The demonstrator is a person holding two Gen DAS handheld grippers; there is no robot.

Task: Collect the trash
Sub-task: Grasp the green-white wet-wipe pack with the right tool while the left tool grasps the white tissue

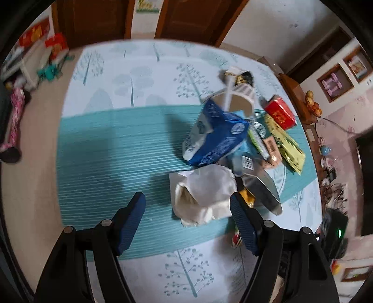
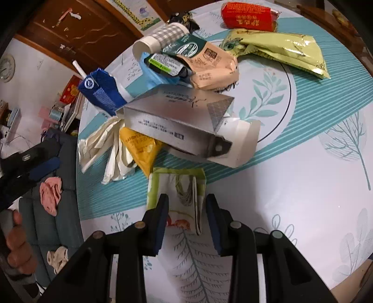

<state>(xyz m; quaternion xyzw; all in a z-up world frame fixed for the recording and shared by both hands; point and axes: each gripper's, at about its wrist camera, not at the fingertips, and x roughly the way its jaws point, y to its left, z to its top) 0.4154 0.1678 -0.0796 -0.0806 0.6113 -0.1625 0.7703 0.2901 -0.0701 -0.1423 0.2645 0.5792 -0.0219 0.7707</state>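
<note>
A heap of trash lies on the round table's tree-print cloth (image 1: 112, 144): a blue carton (image 1: 216, 137) with a straw, a silver box (image 2: 177, 121), a checked paper cup (image 2: 160, 39), a red packet (image 2: 247, 16), a yellow-green bag (image 2: 279, 51) and a yellow wrapper (image 2: 139, 146). My left gripper (image 1: 186, 209) is open over the heap's near edge. Crumpled white paper (image 1: 205, 198) sits between its fingers, close to the right one, untouched. My right gripper (image 2: 187, 219) is shut on a small flat paper bag (image 2: 177, 193) with green sides, just in front of the silver box.
The table edge (image 2: 78, 186) drops to a grey sofa (image 2: 65, 209) strewn with small clothes. A person's hand (image 2: 16, 244) grips the left tool's handle there. Wooden doors (image 1: 191, 18) stand behind the table, and a sideboard with fruit (image 1: 312, 105) stands at the right.
</note>
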